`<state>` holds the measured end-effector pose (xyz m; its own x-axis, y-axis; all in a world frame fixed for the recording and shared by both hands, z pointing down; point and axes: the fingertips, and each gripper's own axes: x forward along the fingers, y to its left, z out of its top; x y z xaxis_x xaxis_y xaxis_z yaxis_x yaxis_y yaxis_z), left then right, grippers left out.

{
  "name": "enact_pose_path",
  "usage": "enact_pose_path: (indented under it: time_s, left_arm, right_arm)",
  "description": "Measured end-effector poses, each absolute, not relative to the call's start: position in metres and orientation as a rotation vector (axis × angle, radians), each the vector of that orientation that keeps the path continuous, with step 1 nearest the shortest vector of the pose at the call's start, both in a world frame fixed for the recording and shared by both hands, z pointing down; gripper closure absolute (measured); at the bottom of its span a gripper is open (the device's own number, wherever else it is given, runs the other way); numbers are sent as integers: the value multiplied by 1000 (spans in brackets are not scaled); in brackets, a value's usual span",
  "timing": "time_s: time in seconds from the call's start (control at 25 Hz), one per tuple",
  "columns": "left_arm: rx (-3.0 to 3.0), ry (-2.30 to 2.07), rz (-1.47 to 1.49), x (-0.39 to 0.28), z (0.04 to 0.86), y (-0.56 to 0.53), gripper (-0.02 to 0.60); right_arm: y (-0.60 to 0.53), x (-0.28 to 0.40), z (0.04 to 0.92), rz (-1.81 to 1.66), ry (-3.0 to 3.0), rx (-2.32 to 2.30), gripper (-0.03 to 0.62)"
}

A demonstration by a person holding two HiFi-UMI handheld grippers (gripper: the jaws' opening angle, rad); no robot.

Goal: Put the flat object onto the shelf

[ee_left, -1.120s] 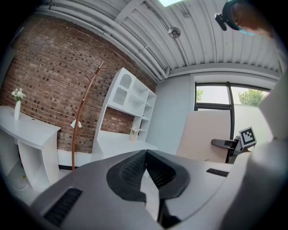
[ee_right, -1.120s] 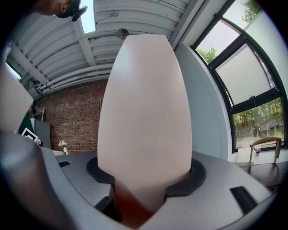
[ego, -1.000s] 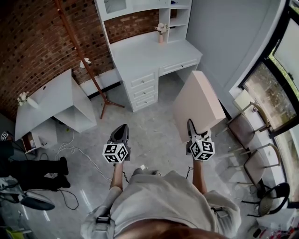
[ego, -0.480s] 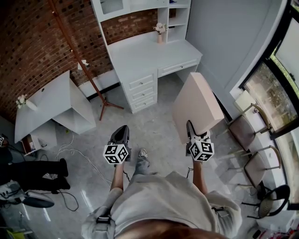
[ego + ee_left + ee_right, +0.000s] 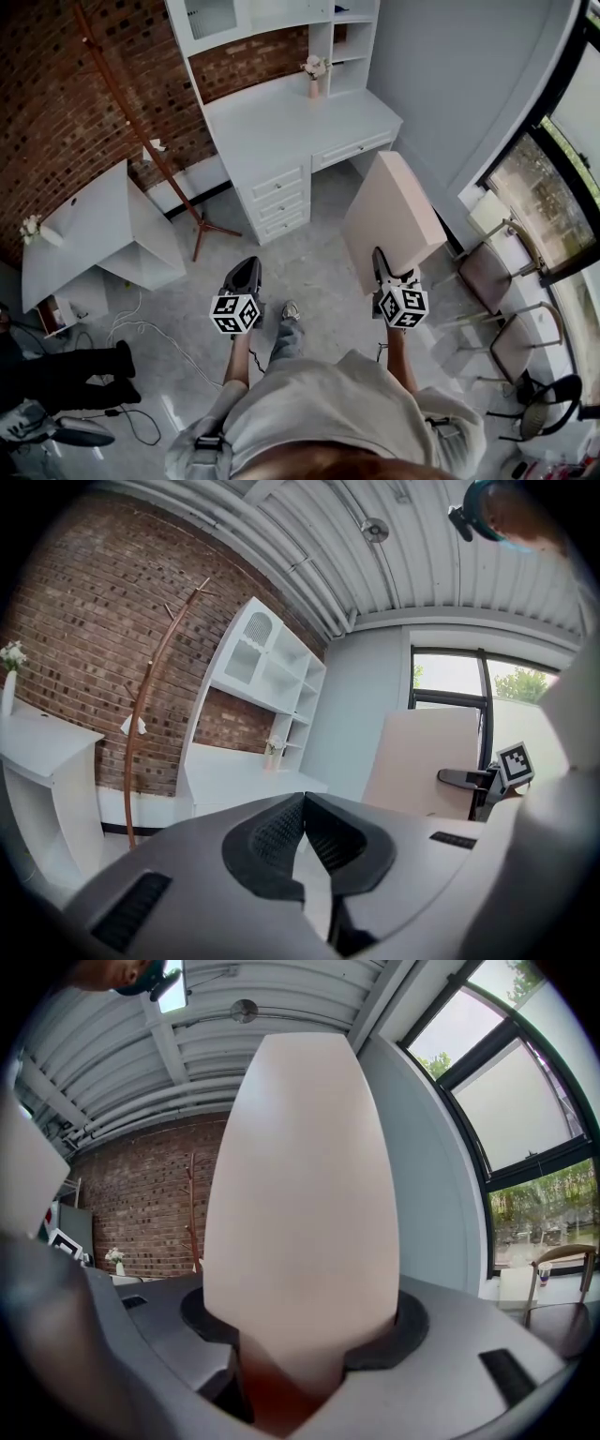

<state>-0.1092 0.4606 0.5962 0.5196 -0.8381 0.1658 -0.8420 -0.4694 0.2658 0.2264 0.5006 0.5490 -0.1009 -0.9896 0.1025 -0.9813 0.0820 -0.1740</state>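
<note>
Counter [image 5: 281, 122] with drawers backs onto brick wall [image 5: 56, 94] at far side; shelf [image 5: 347, 47] rises on its back right corner, flower vase [image 5: 313, 75] on the counter just beside shelf. Coat stand [image 5: 141, 141] left of it, second counter [image 5: 84, 225] farther left with flowers [image 5: 31, 228] at its left end. Flat board [image 5: 389, 220] tilts up out of right tongs [image 5: 380, 258], before first counter's right end; chairs [image 5: 487, 272] right of board along window [image 5: 544, 178]; left tongs [image 5: 246, 272] well left of board, over floor [image 5: 309, 253]

The head view's top edge cuts off the shelf unit [image 5: 274, 13].
</note>
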Motion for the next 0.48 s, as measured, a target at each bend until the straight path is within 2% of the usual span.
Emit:
enact_pose_path:
  time_s: [0.48]
  left_arm:
    - [2459,-1363,-41,-139,577,293,566]
  right_arm:
    - [343,194,520,-249,2279,-2122,306]
